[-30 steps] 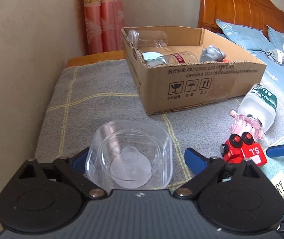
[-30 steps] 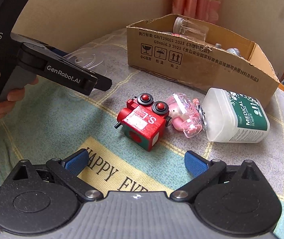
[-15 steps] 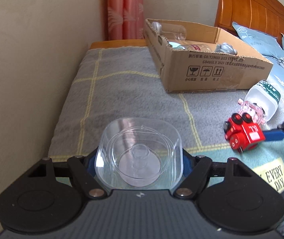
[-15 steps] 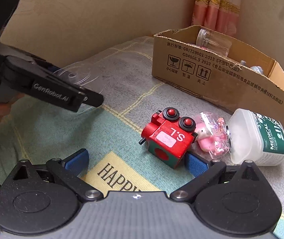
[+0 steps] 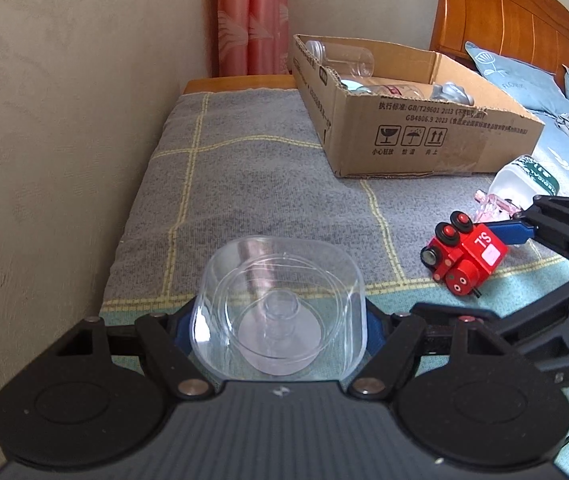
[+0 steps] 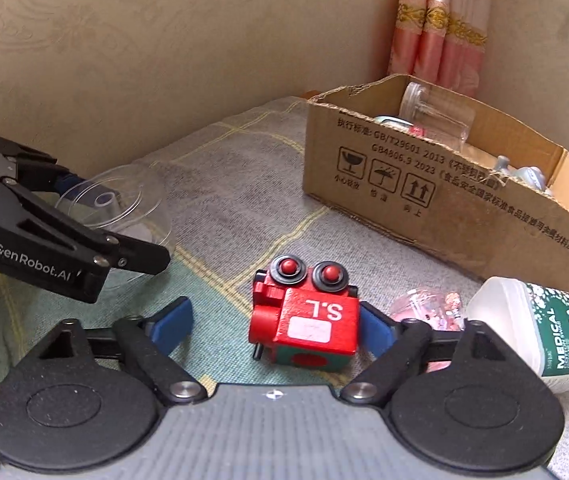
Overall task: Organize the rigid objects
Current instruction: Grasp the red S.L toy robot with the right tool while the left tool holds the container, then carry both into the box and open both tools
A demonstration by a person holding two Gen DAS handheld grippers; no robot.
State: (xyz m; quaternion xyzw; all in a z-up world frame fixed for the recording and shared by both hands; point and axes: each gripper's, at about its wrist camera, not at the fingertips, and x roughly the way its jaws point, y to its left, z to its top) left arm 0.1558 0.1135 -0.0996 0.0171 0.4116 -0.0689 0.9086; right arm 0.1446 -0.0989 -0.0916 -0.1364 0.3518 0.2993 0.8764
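My left gripper (image 5: pixel 278 328) is shut on a clear, square-shouldered plastic container (image 5: pixel 276 300), both blue pads pressed to its sides low over the blanket. The right wrist view shows that container (image 6: pixel 124 200) in the left gripper (image 6: pixel 112 216) at the left. A red toy train (image 6: pixel 304 316) marked "S.L" lies between the jaws of my right gripper (image 6: pixel 274 330), which are closing. The right pad touches the train's side; a gap remains at the left pad. The train (image 5: pixel 464 256) and the right gripper's fingers (image 5: pixel 512 232) appear at the right of the left wrist view.
An open cardboard box (image 6: pixel 444 200) holding a clear jar and other items stands at the back. A pink toy (image 6: pixel 424 304) and a white bottle (image 6: pixel 544 328) labelled "MEDICAL" lie right of the train. A wall runs along the bed's left; a wooden headboard (image 5: pixel 504 12) is behind.
The left jaws closed onto the clear container. My right gripper moved forward around the red train and its jaws narrowed.
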